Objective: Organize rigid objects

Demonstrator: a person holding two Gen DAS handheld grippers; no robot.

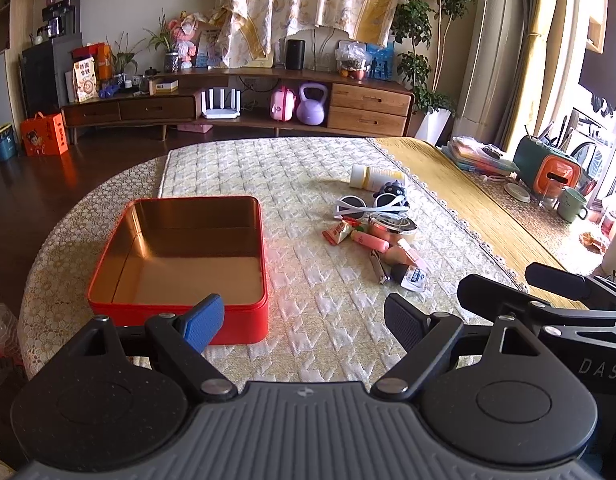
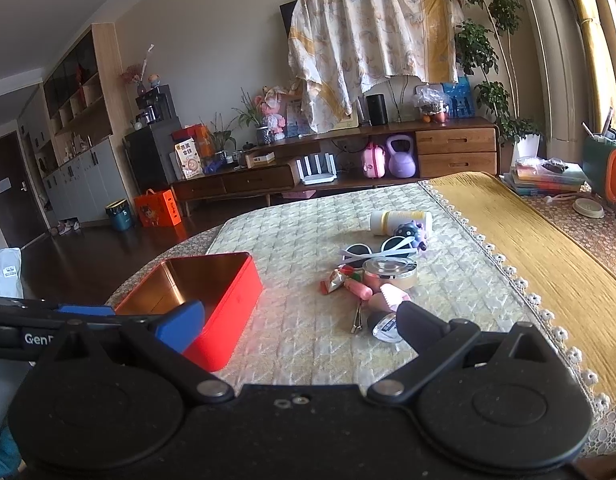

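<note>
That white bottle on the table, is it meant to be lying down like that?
Probably not: the white bottle lies tipped on its side behind the jumbled pile, beside a purple toy. The red tin sits empty. Nothing looks spilled or broken.

Desk [image 1: 308, 300] covered by a pale quilted cloth [image 1: 243, 168]; a yellow runner [image 1: 460, 184] lies along its right side. On the cloth, left: red tin [image 1: 179, 316], open, gold interior. Right of it, apart — a loose cluster: white bottle [image 1: 376, 176] lying on its side, white-framed sunglasses [image 1: 370, 205], round metal tin [image 1: 392, 229], pink tube [image 1: 370, 240], nail clippers [image 1: 379, 267], snack packet [image 1: 339, 232].
</note>
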